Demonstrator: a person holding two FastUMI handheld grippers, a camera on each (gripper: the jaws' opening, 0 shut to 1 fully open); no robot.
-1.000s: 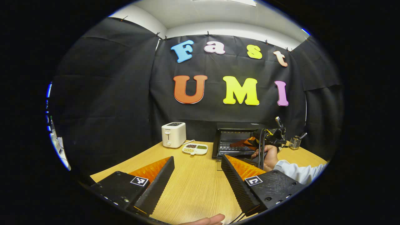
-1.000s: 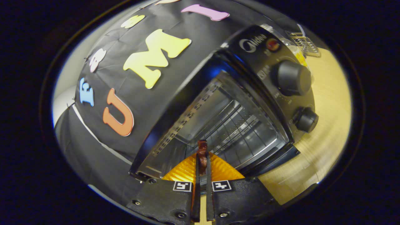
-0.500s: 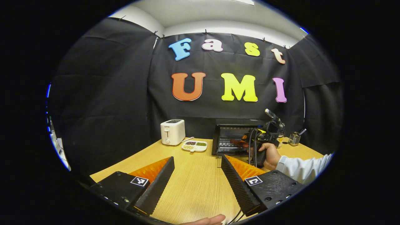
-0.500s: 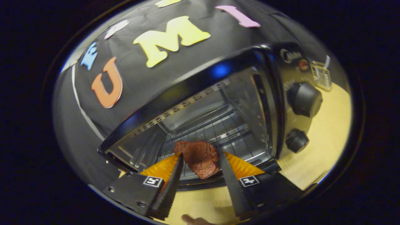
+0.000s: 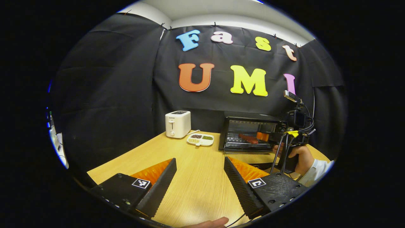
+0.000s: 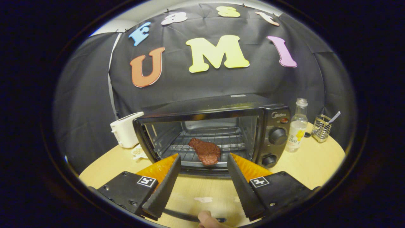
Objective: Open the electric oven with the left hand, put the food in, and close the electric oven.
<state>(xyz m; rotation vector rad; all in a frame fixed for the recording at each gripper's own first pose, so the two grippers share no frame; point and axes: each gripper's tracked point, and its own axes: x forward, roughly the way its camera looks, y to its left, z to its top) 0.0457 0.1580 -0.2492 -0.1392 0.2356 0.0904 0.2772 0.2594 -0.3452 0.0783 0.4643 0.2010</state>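
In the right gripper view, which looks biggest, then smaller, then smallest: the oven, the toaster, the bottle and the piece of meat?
1. Oven, easily biggest.
2. Toaster and bottle look about alike; the toaster is partly hidden behind the oven, so I won't rank them.
3. Meat, smallest.

- The table (image 6: 316, 158) looks like pale wood with a fine, matt grain.
- The electric oven (image 6: 221, 109) has a glossy black shell and a shiny metal wire rack (image 6: 234, 144).
- The toaster (image 5: 177, 124) is smooth white plastic.
- The bottle (image 6: 297, 125) is clear and glossy.
- The booth wall (image 5: 110, 88) is matt black cloth, creased.
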